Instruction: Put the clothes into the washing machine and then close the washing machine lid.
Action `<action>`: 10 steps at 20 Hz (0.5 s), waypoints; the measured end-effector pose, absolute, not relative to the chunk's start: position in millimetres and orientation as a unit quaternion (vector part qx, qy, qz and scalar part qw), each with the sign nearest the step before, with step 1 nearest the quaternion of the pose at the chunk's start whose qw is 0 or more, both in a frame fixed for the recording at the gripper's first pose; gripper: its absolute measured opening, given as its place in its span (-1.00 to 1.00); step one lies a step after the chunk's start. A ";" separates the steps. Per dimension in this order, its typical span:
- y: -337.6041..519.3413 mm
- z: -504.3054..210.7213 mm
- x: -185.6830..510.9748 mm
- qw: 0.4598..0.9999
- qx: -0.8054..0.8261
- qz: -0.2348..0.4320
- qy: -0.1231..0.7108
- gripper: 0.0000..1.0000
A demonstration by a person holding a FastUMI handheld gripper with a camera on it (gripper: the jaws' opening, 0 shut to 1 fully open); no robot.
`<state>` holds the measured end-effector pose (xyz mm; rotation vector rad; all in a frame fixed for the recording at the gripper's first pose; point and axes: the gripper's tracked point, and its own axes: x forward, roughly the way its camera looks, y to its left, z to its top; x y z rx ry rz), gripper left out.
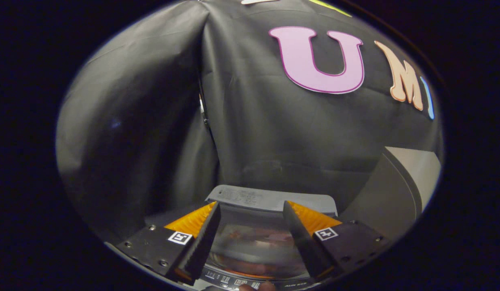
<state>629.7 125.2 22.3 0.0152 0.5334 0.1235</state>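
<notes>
The fingers (252, 226) are spread wide and hold nothing above the washing machine lid (258, 238), which looks shut, so coming down hard could bump it.

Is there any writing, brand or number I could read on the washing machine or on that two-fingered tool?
Nothing can be read.
Control panel of the washing machine: small print and symbols, too blurred to read.
Grey strip behind the lid: faint print, too small to read.
Gripper, fingers open above the lid: one square black-and-white marker on each finger, a pattern, no words.
</notes>
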 end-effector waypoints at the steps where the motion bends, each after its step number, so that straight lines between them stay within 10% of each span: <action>1: 125.0 16.6 627.5 0.962 0.012 0.062 0.265 0.89; 10: 143.5 13.3 619.2 0.966 0.040 0.075 0.244 0.89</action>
